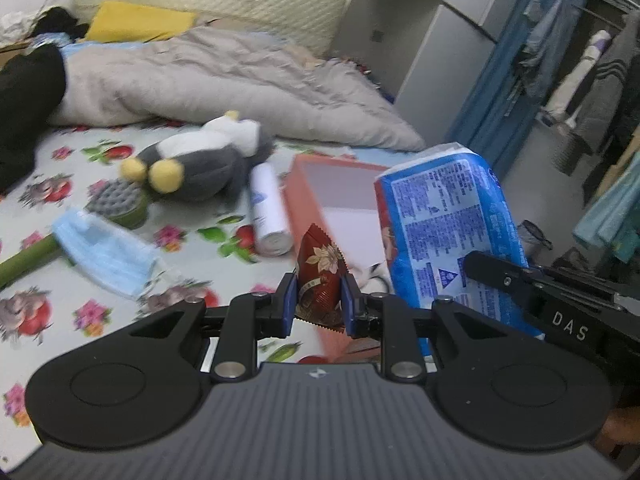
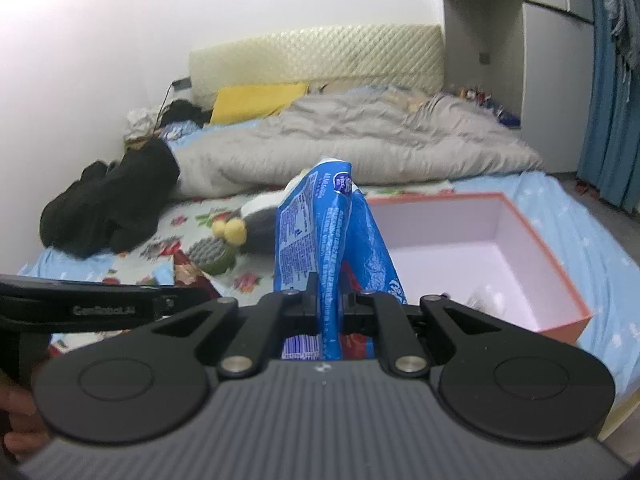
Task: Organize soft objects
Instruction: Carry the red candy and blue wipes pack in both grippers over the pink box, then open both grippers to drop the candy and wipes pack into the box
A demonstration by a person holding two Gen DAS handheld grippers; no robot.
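Observation:
My left gripper [image 1: 319, 294] is shut on a small dark red sachet [image 1: 320, 276] with a flower print, held above the bed. My right gripper [image 2: 330, 300] is shut on a blue plastic tissue pack [image 2: 320, 232], pinching its wrapper; the same tissue pack [image 1: 444, 232] shows at the right of the left wrist view. An open orange box [image 2: 472, 248] with a white inside sits on the bed right of the pack. A grey and white plush penguin [image 1: 200, 160], a blue face mask [image 1: 104, 252], a grey and green brush [image 1: 120, 200] and a white bottle [image 1: 268, 208] lie on the floral sheet.
A grey quilt [image 2: 360, 140] and a yellow pillow [image 2: 256, 100] lie at the head of the bed. Black clothing [image 2: 108, 208] is heaped at the left. White cabinets [image 1: 420, 40] and a blue curtain [image 2: 612, 100] stand to the right, past the bed's edge.

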